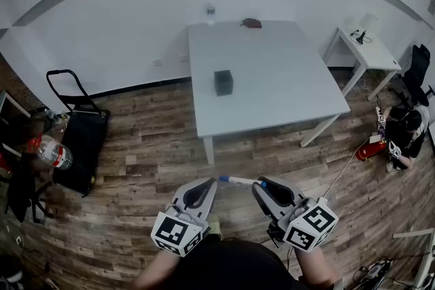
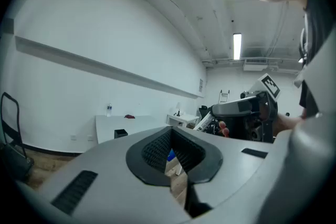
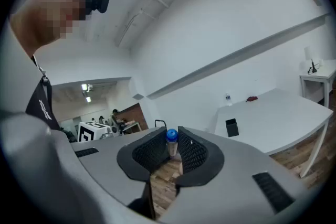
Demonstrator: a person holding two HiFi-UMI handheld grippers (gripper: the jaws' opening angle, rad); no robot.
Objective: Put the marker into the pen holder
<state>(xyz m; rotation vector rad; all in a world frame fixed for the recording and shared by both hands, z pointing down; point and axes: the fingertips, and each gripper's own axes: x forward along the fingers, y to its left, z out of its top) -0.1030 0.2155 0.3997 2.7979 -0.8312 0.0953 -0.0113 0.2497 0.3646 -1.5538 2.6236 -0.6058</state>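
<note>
A white marker point(image 1: 239, 180) with blue ends hangs level over the wood floor, spanning the tips of both grippers. My right gripper point(image 1: 262, 184) is shut on one end; in the right gripper view that blue end point(image 3: 171, 136) stands between the pads. My left gripper point(image 1: 213, 182) sits at the other end, whose blue tip point(image 2: 170, 155) fills the narrow gap between its pads. The pen holder point(image 1: 223, 82) is a small dark square cup in the middle of the white table point(image 1: 285, 98), far ahead of both grippers, also seen as the pen holder point(image 2: 120, 133) and the pen holder point(image 3: 231, 126).
A water bottle point(image 1: 211, 11) and a reddish-brown item point(image 1: 251, 23) lie at the table's far edge. A small white side table point(image 1: 363, 51) stands to the right, with a person point(image 1: 404, 136) sitting on the floor near it. A black trolley point(image 1: 81, 136) stands to the left.
</note>
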